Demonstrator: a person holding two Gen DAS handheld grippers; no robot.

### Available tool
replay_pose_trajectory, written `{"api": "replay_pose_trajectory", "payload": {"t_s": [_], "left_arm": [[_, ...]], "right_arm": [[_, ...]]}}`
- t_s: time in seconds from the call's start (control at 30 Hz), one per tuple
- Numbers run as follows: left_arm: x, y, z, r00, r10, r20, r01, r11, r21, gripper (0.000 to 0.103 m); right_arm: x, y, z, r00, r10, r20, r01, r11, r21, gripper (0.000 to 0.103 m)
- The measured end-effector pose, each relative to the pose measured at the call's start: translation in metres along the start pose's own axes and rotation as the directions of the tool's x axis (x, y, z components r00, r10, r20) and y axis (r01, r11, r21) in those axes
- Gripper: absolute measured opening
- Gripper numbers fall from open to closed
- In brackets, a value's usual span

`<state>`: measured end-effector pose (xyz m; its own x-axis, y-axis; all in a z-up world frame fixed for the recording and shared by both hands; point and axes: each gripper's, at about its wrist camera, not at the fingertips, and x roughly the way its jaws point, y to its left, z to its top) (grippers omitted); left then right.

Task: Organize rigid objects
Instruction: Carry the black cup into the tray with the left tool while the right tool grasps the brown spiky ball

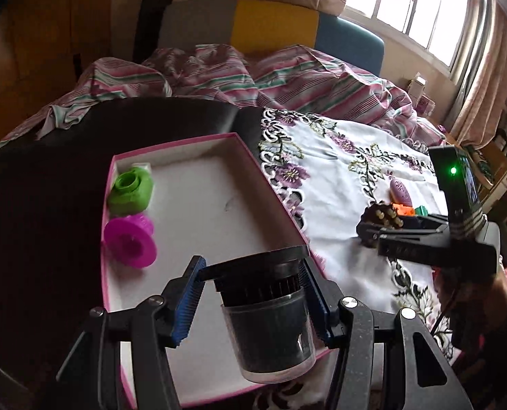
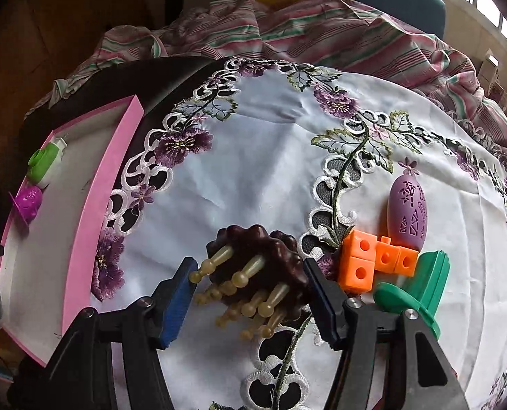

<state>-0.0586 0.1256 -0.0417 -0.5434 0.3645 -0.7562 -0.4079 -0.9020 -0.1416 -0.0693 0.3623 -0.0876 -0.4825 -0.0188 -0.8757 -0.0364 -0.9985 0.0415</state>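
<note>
My left gripper (image 1: 251, 302) is shut on a black cup-shaped object with a clear base (image 1: 270, 321), held over the near end of a pink-edged white box (image 1: 198, 184). A green piece (image 1: 130, 189) and a magenta piece (image 1: 130, 241) lie in the box's left side. My right gripper (image 2: 250, 294) has its jaws around a dark brown massager with beige pegs (image 2: 260, 266) on the embroidered cloth; the right pad touches it, the left stands slightly off. Orange cubes (image 2: 372, 259), a purple egg (image 2: 408, 210) and a green piece (image 2: 420, 283) lie to its right.
The white embroidered cloth (image 2: 253, 157) covers a dark table. A striped bedsheet (image 1: 253, 75) lies crumpled behind. The box (image 2: 93, 205) stands left of the massager. The right gripper with its green light (image 1: 453, 205) shows at the right of the left wrist view.
</note>
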Motion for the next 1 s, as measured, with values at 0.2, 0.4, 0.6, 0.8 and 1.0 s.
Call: {"api": "replay_pose_trajectory", "payload": {"t_s": [0.2, 0.4, 0.6, 0.8, 1.0], "left_arm": [[-0.004, 0.002, -0.011, 1.0, 0.014, -0.008, -0.014, 1.0, 0.006, 0.057], [-0.005, 0.003, -0.014, 1.0, 0.018, -0.014, -0.018, 1.0, 0.009, 0.057], [0.002, 0.022, 0.004, 0.999, -0.036, -0.02, 0.035, 0.997, -0.064, 0.057], [0.021, 0.052, 0.05, 1.0, -0.025, 0.017, 0.026, 0.992, -0.12, 0.057], [0.068, 0.076, 0.089, 1.0, 0.013, -0.001, -0.013, 0.987, -0.159, 0.057]], "right_arm": [[0.001, 0.003, -0.001, 1.0, -0.024, 0.002, 0.024, 1.0, -0.015, 0.063], [0.001, 0.003, 0.0, 1.0, -0.028, 0.001, 0.028, 0.999, -0.019, 0.063], [0.001, 0.004, 0.0, 0.999, -0.033, -0.001, 0.033, 0.999, -0.026, 0.063], [0.001, 0.006, 0.001, 0.999, -0.036, -0.004, 0.036, 0.999, -0.031, 0.063], [0.001, 0.006, 0.001, 0.999, -0.037, -0.004, 0.037, 0.999, -0.033, 0.063]]}}
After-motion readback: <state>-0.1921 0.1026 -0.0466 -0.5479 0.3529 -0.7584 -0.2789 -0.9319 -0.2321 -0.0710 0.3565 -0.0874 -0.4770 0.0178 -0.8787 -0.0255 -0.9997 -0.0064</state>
